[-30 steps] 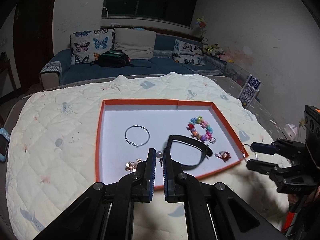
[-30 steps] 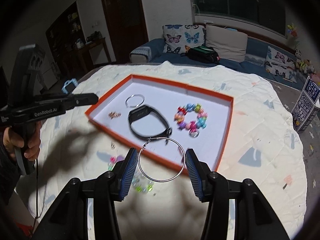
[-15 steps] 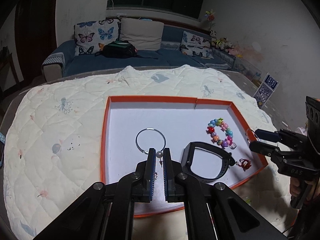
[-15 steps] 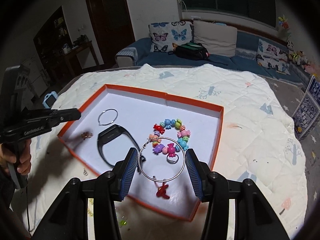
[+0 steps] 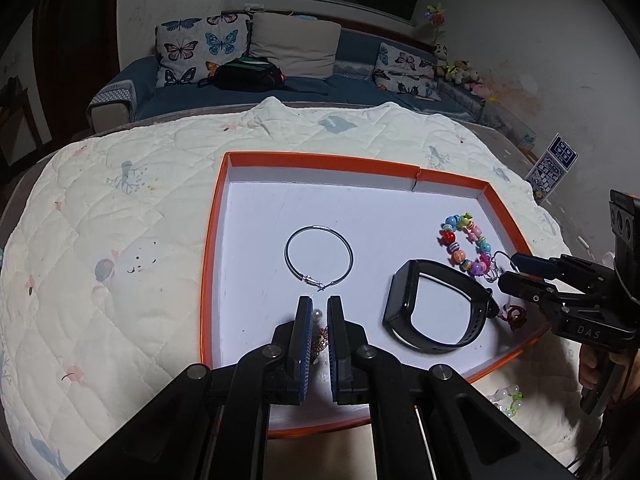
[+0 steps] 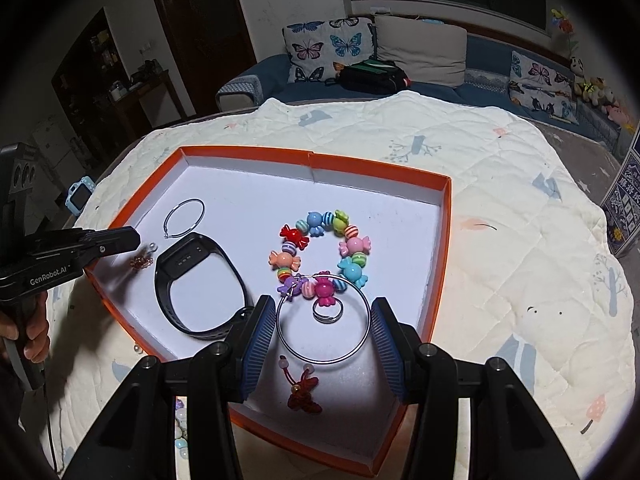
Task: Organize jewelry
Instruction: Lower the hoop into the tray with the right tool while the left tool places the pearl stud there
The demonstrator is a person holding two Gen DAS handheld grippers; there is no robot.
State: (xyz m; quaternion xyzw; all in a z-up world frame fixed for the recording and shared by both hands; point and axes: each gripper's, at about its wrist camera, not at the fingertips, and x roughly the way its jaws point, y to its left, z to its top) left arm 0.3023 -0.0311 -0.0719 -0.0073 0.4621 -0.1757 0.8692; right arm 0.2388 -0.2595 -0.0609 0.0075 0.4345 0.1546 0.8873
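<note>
An orange-rimmed white tray [image 5: 320,160] [image 6: 248,151] lies on the quilt. It holds a silver hoop [image 5: 286,252] [image 6: 200,202], a black smart band [image 5: 404,292] [image 6: 168,280], a candy-bead bracelet [image 5: 456,246] [image 6: 354,246], a small ring [image 6: 316,312], a red knot charm [image 6: 304,394] and a rose-gold piece [image 6: 141,262]. My left gripper [image 5: 319,312] [image 6: 136,240] is shut on a pearl earring [image 5: 318,314] above the rose-gold piece. Over the tray's near right part, my right gripper [image 6: 323,304] [image 5: 516,268] is shut on a large silver hoop earring [image 6: 322,361].
Loose beads [image 5: 508,400] [image 6: 182,436] lie on the quilt [image 5: 120,240] outside the tray's near edge. A blue toy [image 6: 78,196] sits at the quilt's left edge. Behind the table stands a sofa with cushions and a black backpack [image 5: 248,76]. A hand [image 6: 28,336] holds the left gripper's handle.
Both grippers have moved forward and down over the tray. The pearl earring now hangs by the rose-gold piece, and the large hoop has passed from the tray's near rim to above its floor.
</note>
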